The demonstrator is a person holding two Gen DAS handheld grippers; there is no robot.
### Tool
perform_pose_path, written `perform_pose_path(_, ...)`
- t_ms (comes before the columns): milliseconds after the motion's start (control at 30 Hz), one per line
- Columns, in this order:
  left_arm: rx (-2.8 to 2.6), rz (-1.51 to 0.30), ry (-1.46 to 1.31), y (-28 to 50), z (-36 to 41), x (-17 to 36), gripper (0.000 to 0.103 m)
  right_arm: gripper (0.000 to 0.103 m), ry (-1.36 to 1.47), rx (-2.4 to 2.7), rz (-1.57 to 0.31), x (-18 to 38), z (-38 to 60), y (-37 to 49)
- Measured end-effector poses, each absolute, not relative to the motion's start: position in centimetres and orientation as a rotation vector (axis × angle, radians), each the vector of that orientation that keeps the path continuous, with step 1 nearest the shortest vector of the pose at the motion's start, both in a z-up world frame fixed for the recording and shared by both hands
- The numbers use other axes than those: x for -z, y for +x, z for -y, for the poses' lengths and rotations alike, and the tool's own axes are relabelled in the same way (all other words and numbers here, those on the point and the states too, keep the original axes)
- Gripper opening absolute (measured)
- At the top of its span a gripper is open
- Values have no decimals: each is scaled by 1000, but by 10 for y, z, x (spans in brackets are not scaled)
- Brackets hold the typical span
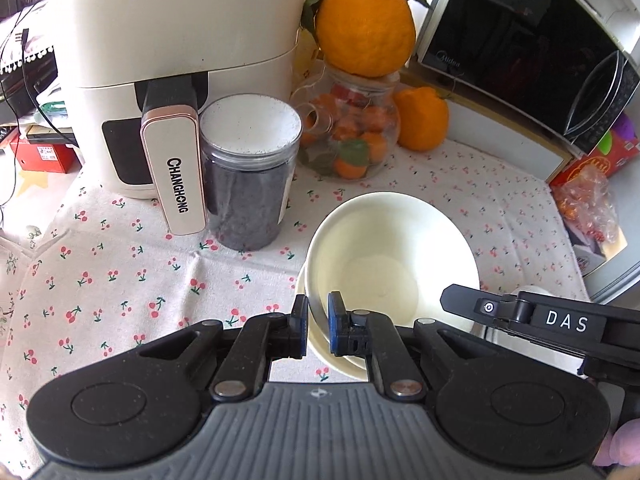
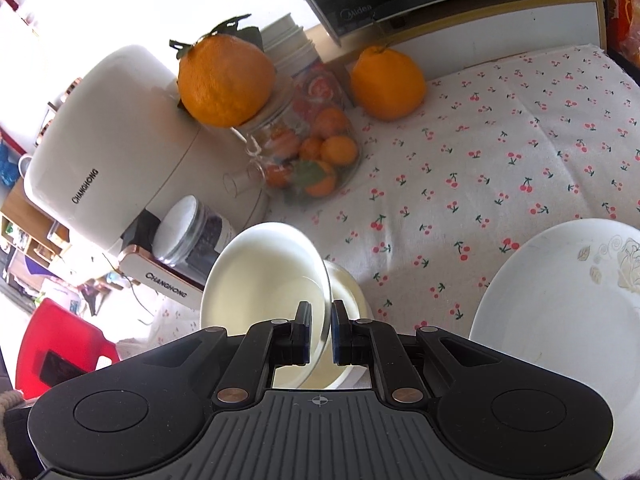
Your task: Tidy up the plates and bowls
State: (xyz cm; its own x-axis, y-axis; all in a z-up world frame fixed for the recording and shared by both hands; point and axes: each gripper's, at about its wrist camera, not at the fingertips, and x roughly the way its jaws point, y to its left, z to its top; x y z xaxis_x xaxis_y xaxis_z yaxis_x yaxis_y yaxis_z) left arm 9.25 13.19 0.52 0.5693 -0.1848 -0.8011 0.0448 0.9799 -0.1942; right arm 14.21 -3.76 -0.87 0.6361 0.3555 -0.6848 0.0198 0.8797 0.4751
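Observation:
Two white bowls sit nested on the cherry-print cloth [image 1: 120, 280]. The upper bowl [image 1: 392, 264] is tilted over the lower bowl [image 1: 344, 364]. My left gripper [image 1: 318, 328] is shut on their near-left rim. I cannot tell which rim the pads pinch. From the right, my right gripper [image 1: 450, 300] reaches the upper bowl's edge. In the right wrist view, my right gripper [image 2: 320, 332] is shut on the rim of the tilted upper bowl [image 2: 264, 276]. The lower bowl [image 2: 348, 292] shows just behind it. A large white plate [image 2: 560, 304] with a pale flower print lies to the right.
A cream air fryer [image 1: 160, 60] and a dark-filled jar [image 1: 248, 176] stand at the back left. Beside them is a glass jar of small oranges [image 1: 352, 136] with a big orange [image 1: 364, 28] on top. Another orange [image 1: 424, 120] and a microwave [image 1: 532, 40] are behind.

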Motion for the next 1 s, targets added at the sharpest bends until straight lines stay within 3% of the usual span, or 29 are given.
perform_pose_path(1000,140,-1002,-68,95,-127,12,15,15,234,-171,-891,19,20,144)
